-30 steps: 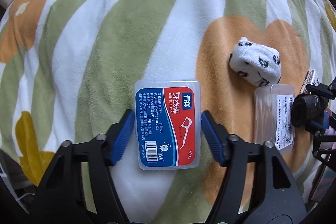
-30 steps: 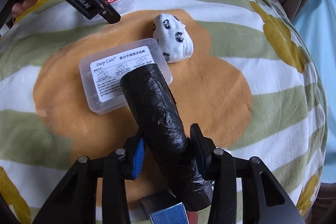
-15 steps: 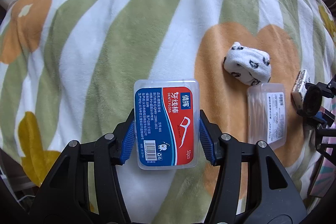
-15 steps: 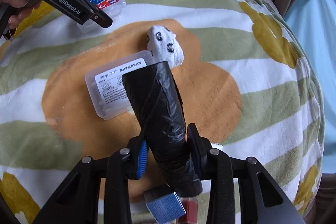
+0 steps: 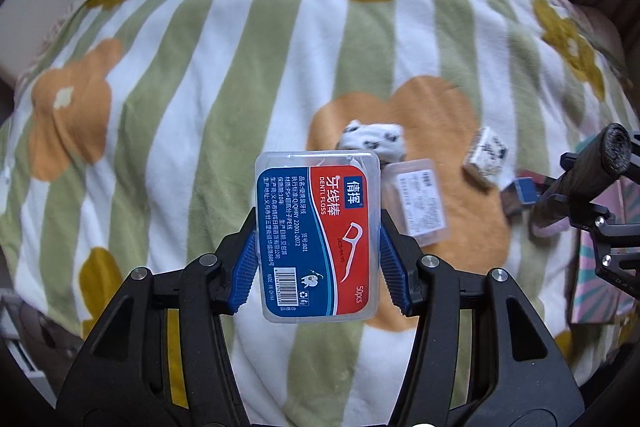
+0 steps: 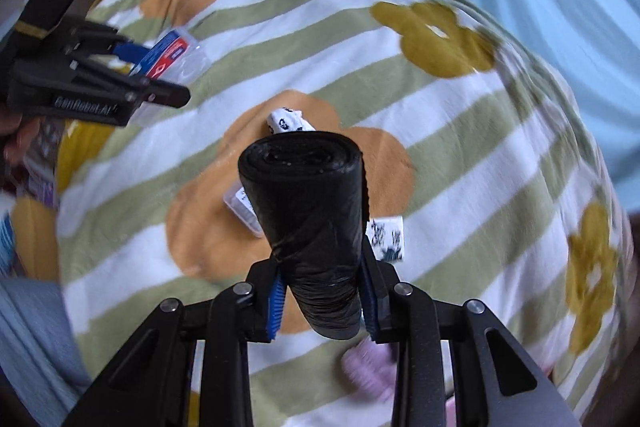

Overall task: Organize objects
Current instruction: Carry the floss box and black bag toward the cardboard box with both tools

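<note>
1. Floss box (image 5: 318, 239): clear plastic case with a red and blue label marked DENTL FLOSS and 50pcs. White floss picks show through the clear top edge. Held off the blanket (image 5: 200, 67) by the left gripper (image 5: 318, 259); its blue-padded fingers (image 5: 246, 267) press both long sides of the case. In the right wrist view the same case (image 6: 172, 53) sits in that gripper (image 6: 160, 83) above the blanket's (image 6: 460, 155) left part.

2. Black bag roll (image 6: 316, 227): a tight roll of black plastic film, upright and slightly tilted. The right gripper (image 6: 322, 295) grips its lower part, the fingers (image 6: 276, 299) closing in narrowly with the roll pressed between them. In the left wrist view the roll (image 5: 592, 163) appears at the right edge, clear of the blanket.

3. Second clear box (image 5: 416, 203): lidded, white printed label, lying flat on the orange flower of the blanket; contents cannot be made out. Partly hidden behind the roll in the right wrist view (image 6: 244, 211).

4. Rolled white sock with black spots (image 5: 374, 139): on the same orange flower, just beside the second clear box.

5. Small white packet with dark print (image 5: 486, 157): on the blanket near the orange flower's right edge; blurred.

6. Blanket: green and white stripes with orange and mustard flowers.
</note>
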{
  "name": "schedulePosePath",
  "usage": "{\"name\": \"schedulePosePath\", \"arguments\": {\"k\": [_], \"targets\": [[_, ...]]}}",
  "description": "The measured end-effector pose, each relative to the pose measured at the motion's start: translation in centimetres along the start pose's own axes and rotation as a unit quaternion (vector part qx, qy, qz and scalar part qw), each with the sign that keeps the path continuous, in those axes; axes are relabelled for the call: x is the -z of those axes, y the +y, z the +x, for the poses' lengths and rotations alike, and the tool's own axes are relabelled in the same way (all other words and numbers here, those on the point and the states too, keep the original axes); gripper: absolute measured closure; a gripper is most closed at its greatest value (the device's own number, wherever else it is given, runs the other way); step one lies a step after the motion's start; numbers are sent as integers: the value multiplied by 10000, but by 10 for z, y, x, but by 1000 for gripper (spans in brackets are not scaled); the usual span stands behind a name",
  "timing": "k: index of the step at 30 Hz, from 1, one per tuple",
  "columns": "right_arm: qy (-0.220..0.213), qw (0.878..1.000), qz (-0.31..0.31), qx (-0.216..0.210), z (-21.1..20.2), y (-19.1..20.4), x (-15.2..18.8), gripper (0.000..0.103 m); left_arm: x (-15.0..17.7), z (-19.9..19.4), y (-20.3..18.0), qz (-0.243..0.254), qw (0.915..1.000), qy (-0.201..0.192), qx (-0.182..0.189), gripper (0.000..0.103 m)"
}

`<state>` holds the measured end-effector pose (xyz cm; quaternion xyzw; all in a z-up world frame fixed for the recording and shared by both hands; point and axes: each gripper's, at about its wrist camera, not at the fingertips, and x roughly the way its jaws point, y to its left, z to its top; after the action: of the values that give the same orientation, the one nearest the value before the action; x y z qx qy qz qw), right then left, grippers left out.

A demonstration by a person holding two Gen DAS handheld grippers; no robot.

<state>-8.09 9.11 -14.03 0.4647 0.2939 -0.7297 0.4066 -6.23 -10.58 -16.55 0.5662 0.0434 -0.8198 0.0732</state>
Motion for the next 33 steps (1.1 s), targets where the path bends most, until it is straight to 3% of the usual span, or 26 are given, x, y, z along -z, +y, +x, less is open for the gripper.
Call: {"name": "schedulePosePath", "arguments": {"k": [4, 7, 11, 17, 20, 33], "targets": [[-16, 9948, 1019, -15, -34, -4, 10, 74, -6, -38, -24, 319, 9991, -199, 191, 52], [-35, 9840, 1780, 63, -59, -5, 20, 74, -7, -60, -36, 491, 9977, -298, 348, 52], [-39, 9649, 2604, 330, -91, -1, 33, 74, -5, -88, -48, 623, 9958, -418, 528, 52], [35, 9253, 3739, 636, -122, 5, 56, 74, 6, -124, -69, 897, 9925, -616, 561, 52], [26, 9151, 3961, 747, -129, 10, 67, 74, 15, -133, -75, 962, 9915, -654, 589, 52], [-170, 9043, 4165, 924, -148, 14, 81, 74, 22, -147, -87, 1112, 9891, -776, 576, 52]]}}
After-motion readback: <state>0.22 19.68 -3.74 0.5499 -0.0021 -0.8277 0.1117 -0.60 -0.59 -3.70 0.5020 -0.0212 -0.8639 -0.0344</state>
